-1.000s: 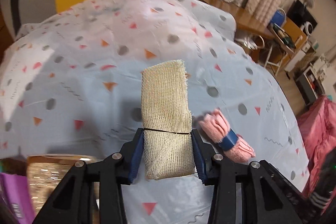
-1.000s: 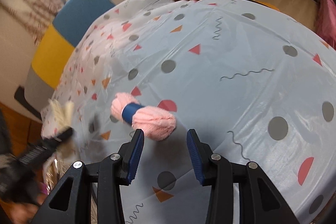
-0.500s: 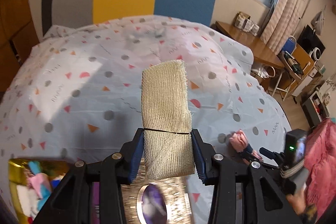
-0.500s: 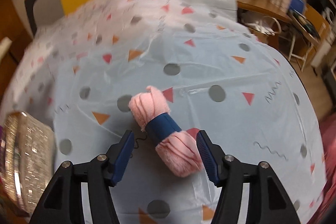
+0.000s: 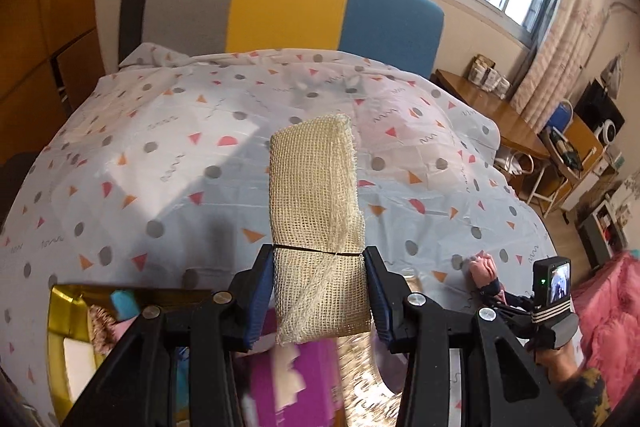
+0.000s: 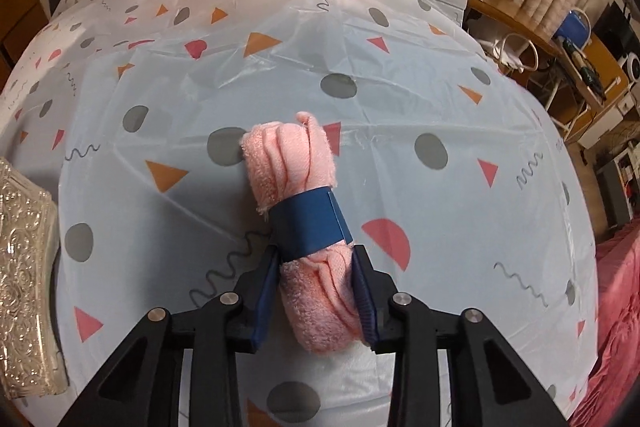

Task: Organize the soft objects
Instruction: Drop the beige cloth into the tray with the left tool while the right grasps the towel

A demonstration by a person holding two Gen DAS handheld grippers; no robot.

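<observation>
My left gripper is shut on a rolled beige mesh cloth bound by a thin black band, held upright above the boxes at the bed's near edge. My right gripper has its jaws closed against the near end of a rolled pink towel with a blue band, which lies on the patterned sheet. The pink towel and the right gripper also show at the right of the left wrist view.
A gold box with soft items stands at lower left. A purple box and a silver embossed box lie below the left gripper. The silver box sits left of the pink towel. A wooden desk stands at the right.
The left gripper has lifted and pulled back with the beige cloth, over the boxes. The right gripper has closed in around the pink towel's near end.
</observation>
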